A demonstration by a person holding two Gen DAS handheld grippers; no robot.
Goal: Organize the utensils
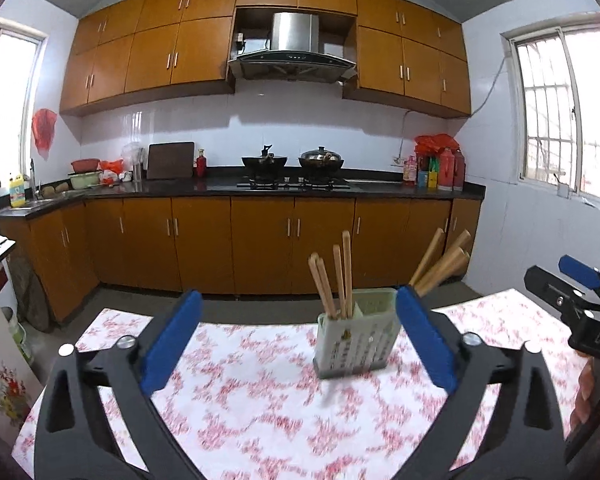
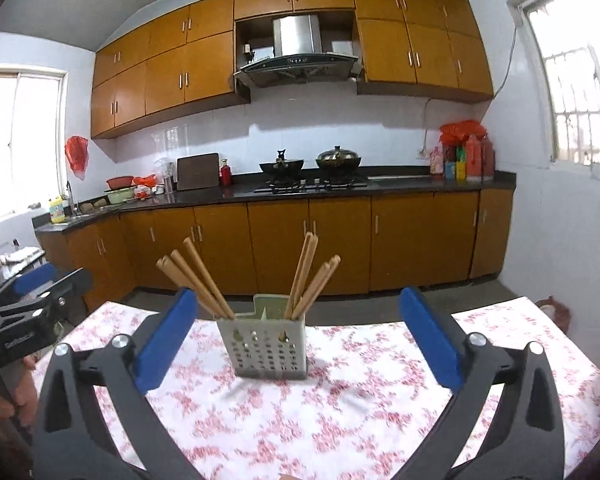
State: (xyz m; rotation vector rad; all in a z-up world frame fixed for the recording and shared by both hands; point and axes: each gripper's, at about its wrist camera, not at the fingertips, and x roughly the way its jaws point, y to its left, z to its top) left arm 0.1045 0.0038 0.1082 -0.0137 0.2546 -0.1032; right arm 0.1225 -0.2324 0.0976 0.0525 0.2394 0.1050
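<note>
Both tools gape empty over the floral tabletop (image 2: pixel 340 420): left tool (image 1: pixel 300 344), right tool (image 2: pixel 296 338); mid-frame, the upright holder (image 2: pixel 266 350) keeps chopsticks (image 2: pixel 196 276).

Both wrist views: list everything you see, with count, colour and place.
chopsticks: two bundles, tan wood, in holder's left and right compartments
holder: one, pale green, on table
tablecloth: one, white with red flowers, covering table
woks: two, dark, on stove
cabinets: orange-brown, above and below counter
range hood: one, steel, over stove
left gripper: black with blue pads, jaws open, empty
right gripper: same, jaws open, empty
</note>
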